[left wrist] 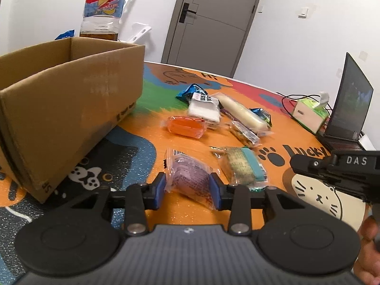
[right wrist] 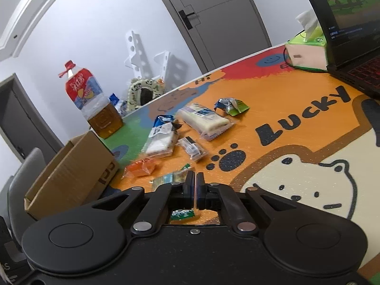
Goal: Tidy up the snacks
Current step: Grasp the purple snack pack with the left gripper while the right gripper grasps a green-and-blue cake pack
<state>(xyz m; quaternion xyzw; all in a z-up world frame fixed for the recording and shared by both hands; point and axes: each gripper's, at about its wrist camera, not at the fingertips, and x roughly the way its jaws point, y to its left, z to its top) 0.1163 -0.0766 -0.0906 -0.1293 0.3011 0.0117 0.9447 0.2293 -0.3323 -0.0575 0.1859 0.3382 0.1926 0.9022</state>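
Left gripper (left wrist: 187,191): fingers grasping purple snack packet (left wrist: 190,178) on table (left wrist: 142,147), likely for transfer into cardboard box (left wrist: 71,99) just left. Right gripper (right wrist: 194,190): fingers clenched, nothing visibly held. Beyond packet: green-blue snack (left wrist: 244,166), orange packet (left wrist: 185,125), white packet (left wrist: 204,108). Path to box unobstructed. Bottle (left wrist: 102,9) behind box.

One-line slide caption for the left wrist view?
Left gripper closes on a purple snack packet beside the cardboard box.
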